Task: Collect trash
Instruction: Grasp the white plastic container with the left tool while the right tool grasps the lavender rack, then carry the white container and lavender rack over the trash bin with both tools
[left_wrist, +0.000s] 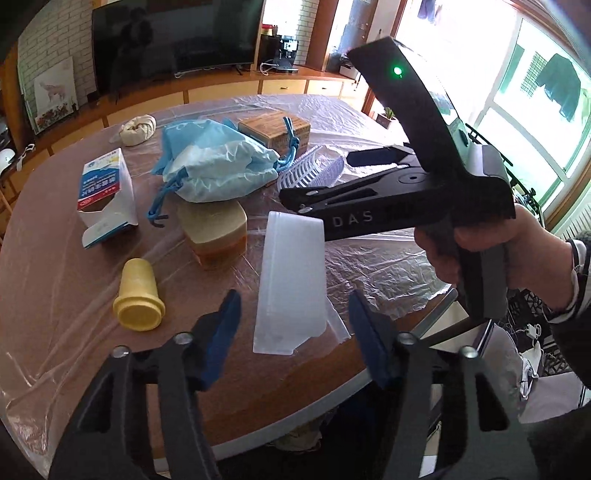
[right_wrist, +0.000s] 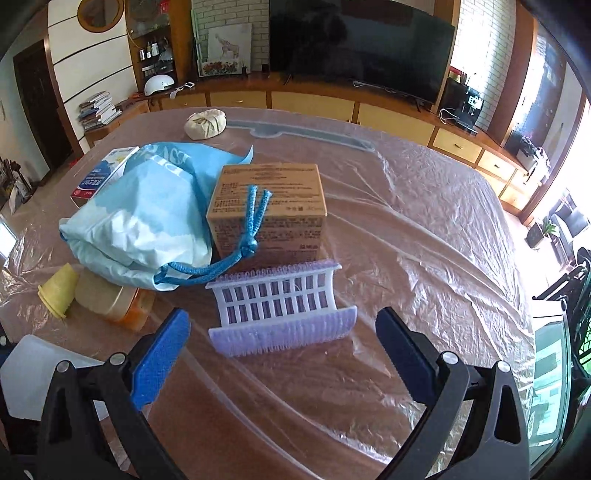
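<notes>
Bag (right_wrist: 136, 229) left of box (right_wrist: 267, 210), comb rack (right_wrist: 277, 306) in front.

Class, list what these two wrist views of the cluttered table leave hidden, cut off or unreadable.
- Left wrist view: the amber container is half buried under the blue drawstring bag.
- Left wrist view: whether the left tongs touch the translucent white box is unclear.
- Right wrist view: that white box is cut off by the frame edge and tongs.
- Right wrist view: the cardboard box print is too small to read.
</notes>
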